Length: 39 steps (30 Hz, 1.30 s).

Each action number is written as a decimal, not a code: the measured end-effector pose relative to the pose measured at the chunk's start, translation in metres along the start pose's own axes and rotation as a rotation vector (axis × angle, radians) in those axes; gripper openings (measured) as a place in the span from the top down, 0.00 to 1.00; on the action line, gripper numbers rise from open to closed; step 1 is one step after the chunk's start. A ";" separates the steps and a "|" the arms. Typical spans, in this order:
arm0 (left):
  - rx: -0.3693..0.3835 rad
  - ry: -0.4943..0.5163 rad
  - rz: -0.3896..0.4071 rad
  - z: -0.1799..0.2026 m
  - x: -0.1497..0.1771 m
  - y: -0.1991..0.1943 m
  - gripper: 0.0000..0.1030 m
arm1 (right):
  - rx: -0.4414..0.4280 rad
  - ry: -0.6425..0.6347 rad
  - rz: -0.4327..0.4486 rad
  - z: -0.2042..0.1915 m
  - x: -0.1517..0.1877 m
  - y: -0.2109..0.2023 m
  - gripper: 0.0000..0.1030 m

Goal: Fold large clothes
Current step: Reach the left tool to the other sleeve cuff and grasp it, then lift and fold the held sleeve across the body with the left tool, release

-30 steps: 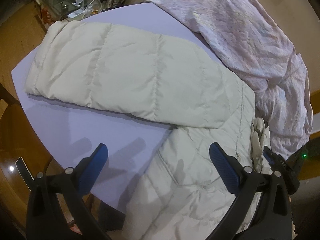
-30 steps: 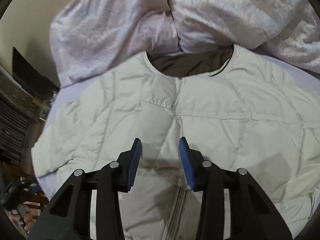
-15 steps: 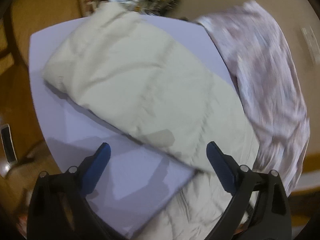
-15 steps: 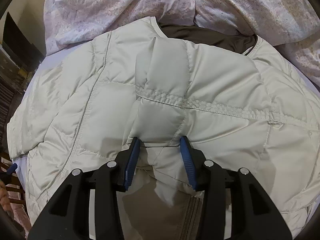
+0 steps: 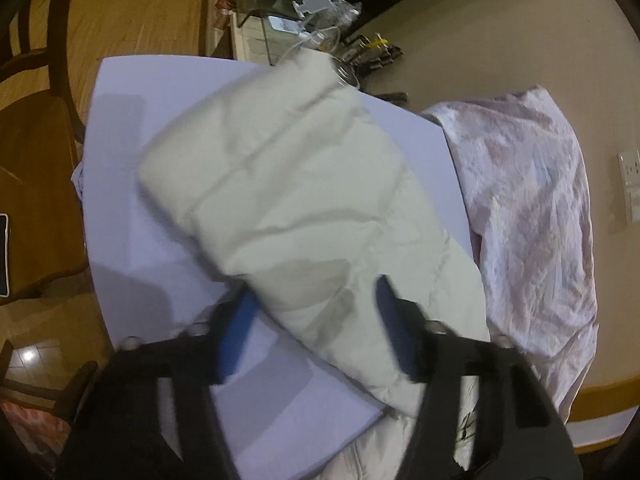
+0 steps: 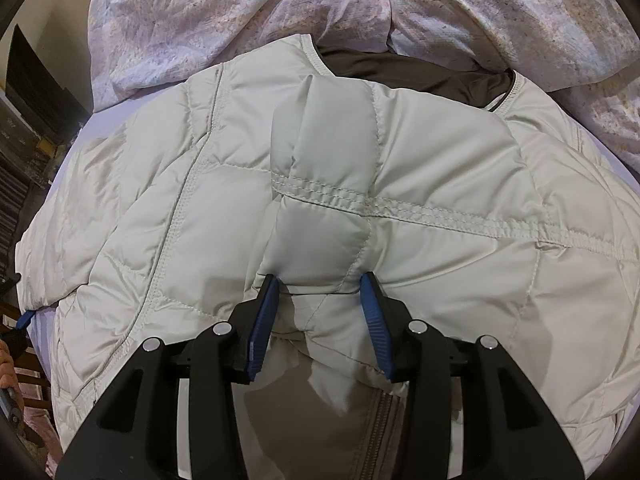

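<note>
- The right hand-held gripper (image 6: 318, 312) is seen at 6 o'clock in the right wrist view, its blue-padded fingers (image 6: 262, 320) clenched on a raised ridge of the cream quilted jacket (image 6: 400, 220); the fabric is pinched up between the two pads.
- From that pinch a puffed fold runs toward 12 o'clock, crossed by a line of double stitching; a zipper strip (image 6: 384, 432) is seen below the pads at about 5 o'clock.
- The jacket's brown lining (image 6: 400, 68) is exposed at the collar near 12 o'clock, and a crumpled pink patterned blanket (image 6: 440, 8) lies just beyond it, touching the collar edge.
- The left hand-held gripper (image 5: 316, 328) is seen at 6 o'clock in the left wrist view, blurred; its fingers stand either side of the near end of the jacket's sleeve (image 5: 288, 184). Whether the pads press on the fabric cannot be told.
- The sleeve stretches from the gripper toward 12 o'clock across the lavender bench (image 5: 132, 128); the same pink blanket (image 5: 532, 216) is draped along the bench at 3 o'clock, beside the jacket.
- A glass-topped stand with clutter (image 5: 304, 28) is seen past the bench at 12 o'clock, and a wooden chair (image 5: 36, 136) at 9 o'clock.
</note>
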<state>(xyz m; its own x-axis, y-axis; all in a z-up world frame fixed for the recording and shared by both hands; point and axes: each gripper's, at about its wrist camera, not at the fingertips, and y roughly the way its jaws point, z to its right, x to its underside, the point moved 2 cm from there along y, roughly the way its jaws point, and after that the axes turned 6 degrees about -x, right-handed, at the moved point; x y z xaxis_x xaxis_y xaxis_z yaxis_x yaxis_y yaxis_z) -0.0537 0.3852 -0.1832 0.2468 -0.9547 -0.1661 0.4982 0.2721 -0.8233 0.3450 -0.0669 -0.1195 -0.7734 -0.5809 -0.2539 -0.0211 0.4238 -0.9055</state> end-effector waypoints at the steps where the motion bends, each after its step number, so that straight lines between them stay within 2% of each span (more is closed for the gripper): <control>1: -0.001 -0.012 0.000 -0.003 -0.002 0.002 0.67 | -0.001 0.001 0.001 0.001 0.001 -0.002 0.56; 4: 0.022 -0.053 -0.011 -0.013 -0.009 0.007 0.81 | -0.002 0.000 0.003 0.001 0.002 -0.002 0.56; 7: 0.053 -0.078 -0.014 -0.018 -0.013 0.009 0.85 | -0.001 0.001 0.004 0.000 0.001 -0.001 0.56; 10: 0.068 -0.060 -0.002 -0.015 -0.016 0.013 0.93 | -0.001 0.000 0.005 0.000 0.001 -0.001 0.56; 13: 0.099 -0.038 0.013 -0.004 -0.021 0.009 0.96 | -0.002 0.001 0.003 -0.001 0.001 0.000 0.56; 15: 0.122 0.012 0.040 0.011 -0.026 0.000 0.96 | -0.001 0.002 0.004 -0.001 0.002 -0.001 0.56; 19: 0.217 0.158 0.104 0.061 -0.033 -0.032 0.96 | 0.000 0.001 0.011 0.000 0.001 -0.001 0.56; 24: 0.357 0.341 0.148 0.133 -0.020 -0.069 0.96 | 0.005 0.008 0.017 -0.001 0.002 -0.002 0.56; 29: 0.509 0.558 0.146 0.205 0.022 -0.103 0.96 | -0.006 0.017 0.004 0.000 0.004 -0.005 0.55; 32: 0.581 0.695 0.126 0.239 0.058 -0.117 0.96 | -0.038 0.040 -0.015 0.005 0.009 -0.013 0.48; 35: 0.626 0.828 0.094 0.268 0.098 -0.125 0.96 | -0.048 0.055 0.001 0.012 0.021 -0.031 0.42; 39: 0.654 0.973 -0.016 0.297 0.159 -0.113 0.96 | -0.008 0.058 0.070 0.025 0.040 -0.059 0.39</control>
<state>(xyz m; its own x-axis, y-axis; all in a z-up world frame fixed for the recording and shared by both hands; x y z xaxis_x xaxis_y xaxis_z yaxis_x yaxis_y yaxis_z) 0.1764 0.2380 0.0446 -0.3617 -0.5714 -0.7367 0.8979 -0.0010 -0.4401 0.3315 -0.1324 -0.0844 -0.8083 -0.5087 -0.2966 0.0294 0.4682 -0.8831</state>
